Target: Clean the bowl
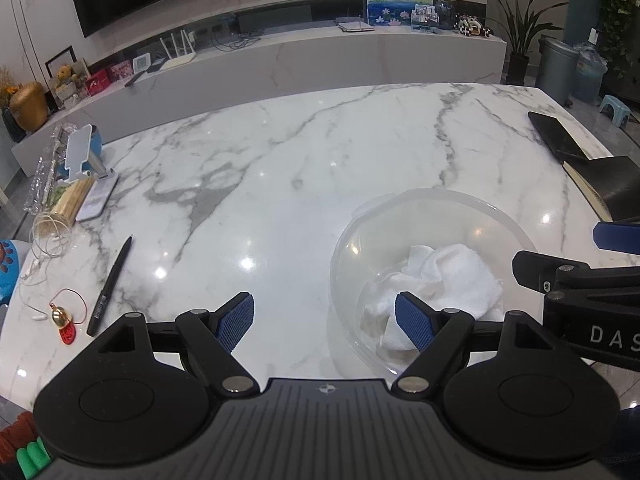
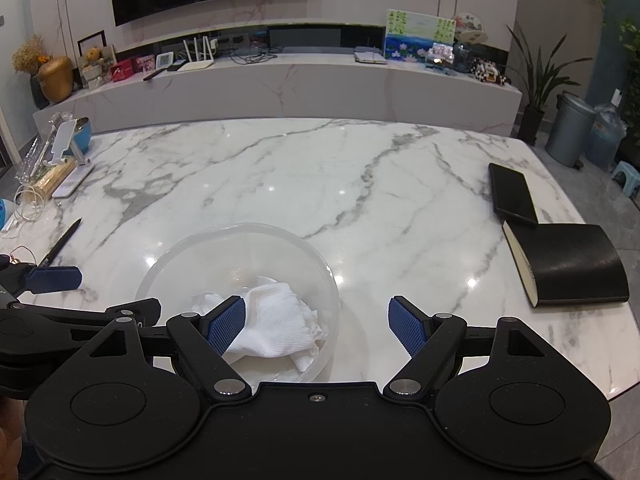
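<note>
Resting on the marble table [image 2: 320, 168] near its front edge, the clear bowl [image 2: 240, 240] holds a crumpled white cloth [image 2: 276, 320] on its bottom. The right gripper [image 2: 316, 326] hovers just right of the bowl, fingers spread wide and empty, its left finger over the bowl's near rim. The left gripper [image 1: 324, 322] hovers just left of the bowl, likewise wide open and holding nothing. Right of the bowl lie two black notebooks [image 2: 568, 264], well apart from it. Left of the bowl lie a black pen [image 1: 110, 286] and, farther off, a phone stand [image 1: 82, 156].
</note>
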A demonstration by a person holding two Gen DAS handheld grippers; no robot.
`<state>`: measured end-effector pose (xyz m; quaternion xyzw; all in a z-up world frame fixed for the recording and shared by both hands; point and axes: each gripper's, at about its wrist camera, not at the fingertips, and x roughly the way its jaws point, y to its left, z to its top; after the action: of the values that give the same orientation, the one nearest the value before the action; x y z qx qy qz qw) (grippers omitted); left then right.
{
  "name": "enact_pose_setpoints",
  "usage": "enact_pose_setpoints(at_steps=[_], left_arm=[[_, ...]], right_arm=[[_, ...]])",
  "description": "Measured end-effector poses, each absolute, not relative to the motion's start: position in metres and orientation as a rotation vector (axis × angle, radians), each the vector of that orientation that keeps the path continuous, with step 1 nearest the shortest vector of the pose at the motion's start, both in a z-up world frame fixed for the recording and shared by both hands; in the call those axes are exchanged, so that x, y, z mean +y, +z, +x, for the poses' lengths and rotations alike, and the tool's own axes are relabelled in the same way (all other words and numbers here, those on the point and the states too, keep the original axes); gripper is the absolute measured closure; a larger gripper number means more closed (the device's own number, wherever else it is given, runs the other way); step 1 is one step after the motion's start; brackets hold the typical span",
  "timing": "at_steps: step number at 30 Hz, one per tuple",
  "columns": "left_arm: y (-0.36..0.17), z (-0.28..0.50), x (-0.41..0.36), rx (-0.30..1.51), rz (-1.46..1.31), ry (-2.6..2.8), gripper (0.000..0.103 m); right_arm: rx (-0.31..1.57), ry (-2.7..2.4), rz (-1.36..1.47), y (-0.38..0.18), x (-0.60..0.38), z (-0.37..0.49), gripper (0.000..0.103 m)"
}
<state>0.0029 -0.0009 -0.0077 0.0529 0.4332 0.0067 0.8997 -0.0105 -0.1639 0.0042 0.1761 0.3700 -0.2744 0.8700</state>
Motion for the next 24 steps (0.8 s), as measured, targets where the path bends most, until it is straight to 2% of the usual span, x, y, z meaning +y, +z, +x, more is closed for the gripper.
enact_pose_setpoints(at_steps=[24], left_arm=[[-0.032, 0.019, 0.003, 1.001, 0.063, -0.050, 0.026]], right_arm=[[0.759, -0.547, 0.359, 0.007, -0.162, -0.010, 0.026]])
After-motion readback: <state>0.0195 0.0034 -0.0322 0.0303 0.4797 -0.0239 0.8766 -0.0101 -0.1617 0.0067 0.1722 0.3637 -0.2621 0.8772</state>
